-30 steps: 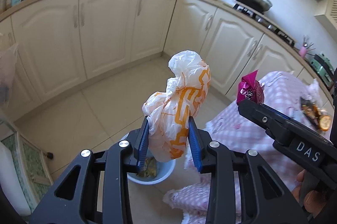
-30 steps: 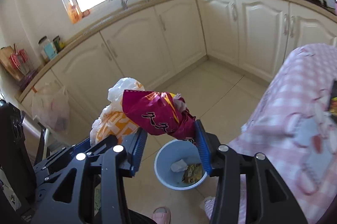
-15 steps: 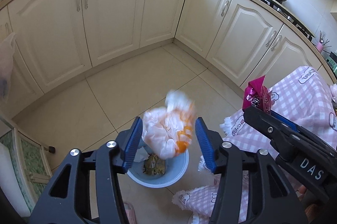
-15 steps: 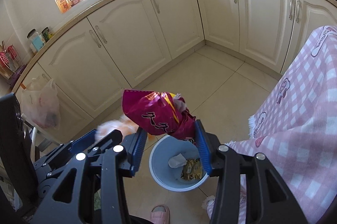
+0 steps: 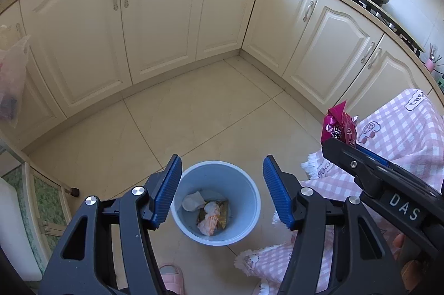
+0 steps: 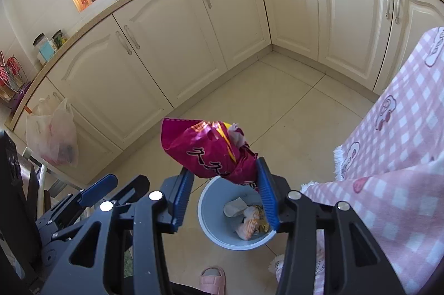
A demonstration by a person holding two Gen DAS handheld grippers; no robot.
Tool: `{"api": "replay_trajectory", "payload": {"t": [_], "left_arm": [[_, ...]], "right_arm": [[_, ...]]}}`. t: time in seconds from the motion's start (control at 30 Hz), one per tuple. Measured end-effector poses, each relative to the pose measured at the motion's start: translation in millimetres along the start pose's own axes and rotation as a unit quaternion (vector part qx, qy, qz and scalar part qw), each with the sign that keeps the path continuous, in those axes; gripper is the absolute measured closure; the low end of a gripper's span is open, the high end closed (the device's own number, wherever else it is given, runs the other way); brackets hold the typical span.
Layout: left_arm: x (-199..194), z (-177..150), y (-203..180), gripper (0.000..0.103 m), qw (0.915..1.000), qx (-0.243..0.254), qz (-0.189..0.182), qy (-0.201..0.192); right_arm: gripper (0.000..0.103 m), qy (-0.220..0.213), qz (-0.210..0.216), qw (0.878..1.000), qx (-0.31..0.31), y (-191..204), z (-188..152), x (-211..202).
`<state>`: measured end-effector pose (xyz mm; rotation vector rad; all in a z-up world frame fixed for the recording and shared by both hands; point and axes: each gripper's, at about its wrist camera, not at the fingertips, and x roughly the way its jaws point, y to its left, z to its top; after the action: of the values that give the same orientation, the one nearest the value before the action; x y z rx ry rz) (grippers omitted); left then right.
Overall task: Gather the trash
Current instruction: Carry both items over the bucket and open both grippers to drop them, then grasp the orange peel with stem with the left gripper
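Note:
A light blue trash bin (image 5: pixel 244 236) stands on the tiled floor. Inside lie the white-and-orange plastic bag (image 5: pixel 208 220), a white crumpled scrap (image 5: pixel 191 202) and a yellowish wrapper. My left gripper (image 5: pixel 222 193) is open and empty, directly above the bin. My right gripper (image 6: pixel 226 191) is shut on a magenta snack bag (image 6: pixel 211 149) and holds it above the bin (image 6: pixel 211 223). The snack bag also shows in the left wrist view (image 5: pixel 337 126), at the right.
A table with a pink checked cloth (image 5: pixel 394 134) stands right beside the bin. Cream cabinets (image 5: pixel 155 17) line the walls. A plastic bag (image 6: pixel 52 134) hangs on a cabinet at the left. A pink slipper (image 6: pixel 212 279) is near the bin.
My left gripper opened and the white-and-orange bag fell into the bin. Both grippers tilted down toward the bin. The right gripper still holds the magenta bag.

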<state>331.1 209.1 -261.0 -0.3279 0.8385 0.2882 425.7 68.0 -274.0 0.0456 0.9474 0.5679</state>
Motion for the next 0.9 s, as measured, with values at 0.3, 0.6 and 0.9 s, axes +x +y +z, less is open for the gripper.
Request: {"api": "replay_trajectory", "payload": {"t": [0.3,0.6,0.9], "left_arm": [[-9,8,6,0.044,0.9999,-0.006,0.002,-0.011],[-36,11,-12,0.043,0.9993,0.006,-0.013,-0.034],[-91,11,-76,0.04,0.9933,0.061,-0.065,-0.075]], "right_arm": [[0.046,-0.017,0.011,1.0,-0.011,16,17,5],[0.043,-0.045,-0.007,0.999,-0.009,8,19,-35],[0.043,-0.127,-0.061,0.99,0.002,-28,14,-139]]}}
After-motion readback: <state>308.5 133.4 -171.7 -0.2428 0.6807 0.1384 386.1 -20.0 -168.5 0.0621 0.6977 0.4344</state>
